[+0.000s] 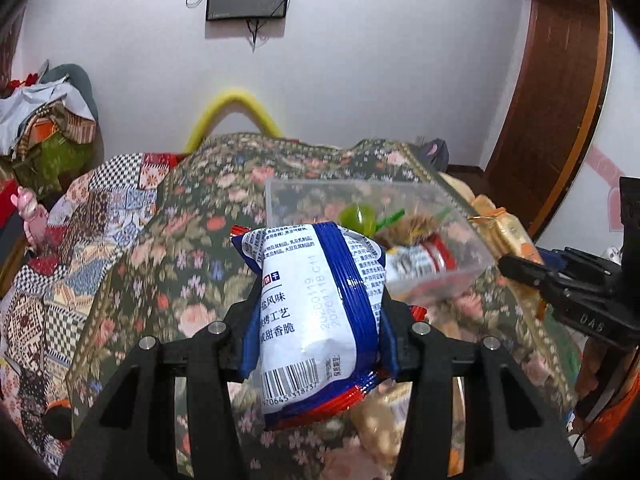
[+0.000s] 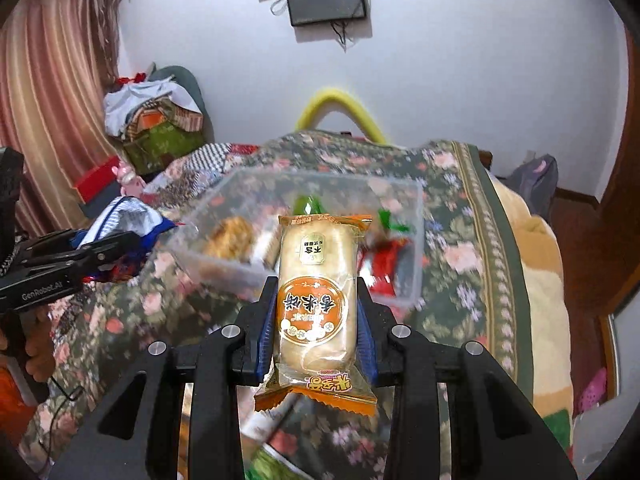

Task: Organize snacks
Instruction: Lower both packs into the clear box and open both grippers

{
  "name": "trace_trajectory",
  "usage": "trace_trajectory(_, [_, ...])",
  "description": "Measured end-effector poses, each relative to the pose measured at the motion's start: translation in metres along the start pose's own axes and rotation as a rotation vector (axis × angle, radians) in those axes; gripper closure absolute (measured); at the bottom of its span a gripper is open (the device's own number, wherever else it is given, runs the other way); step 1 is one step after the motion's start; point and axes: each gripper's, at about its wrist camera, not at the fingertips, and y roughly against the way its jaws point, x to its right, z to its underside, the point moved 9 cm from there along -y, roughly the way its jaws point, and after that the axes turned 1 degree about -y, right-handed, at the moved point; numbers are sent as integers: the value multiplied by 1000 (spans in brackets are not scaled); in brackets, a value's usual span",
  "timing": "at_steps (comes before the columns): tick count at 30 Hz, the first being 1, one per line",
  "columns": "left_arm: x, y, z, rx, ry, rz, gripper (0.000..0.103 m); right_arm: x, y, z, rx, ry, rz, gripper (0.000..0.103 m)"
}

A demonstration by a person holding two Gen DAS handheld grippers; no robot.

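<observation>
My left gripper (image 1: pixel 320 292) is shut on a blue and white snack packet (image 1: pixel 316 320), held lengthwise above the floral cover. Beyond it stands a clear plastic box (image 1: pixel 280 200) holding a green candy (image 1: pixel 358 216), a red and white packet (image 1: pixel 424 260) and other snacks. My right gripper (image 2: pixel 316 292) is shut on an orange rice cracker packet (image 2: pixel 318 248), in front of the same clear box (image 2: pixel 224 204). In the right wrist view the left gripper (image 2: pixel 132 240) shows at the left with its blue packet (image 2: pixel 128 216). The right gripper (image 1: pixel 520 270) shows at the right of the left wrist view.
A floral cover (image 1: pixel 180 240) spreads over the bed. Loose snacks lie below the grippers: a tan one (image 1: pixel 380 420) and a green one (image 2: pixel 272 460). A yellow tube (image 1: pixel 236 104) arches behind, piled clothes (image 1: pixel 44 120) sit at the left, and a wooden door (image 1: pixel 560 100) stands at the right.
</observation>
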Motion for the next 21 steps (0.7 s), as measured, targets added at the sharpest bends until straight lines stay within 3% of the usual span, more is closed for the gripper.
trace_trajectory(11, [0, -36, -36, 6, -24, -28, 55, -22, -34, -39, 19, 28, -37, 71])
trace_trajectory(21, [-11, -97, -48, -62, 16, -32, 55, -31, -88, -44, -70, 57, -39, 71])
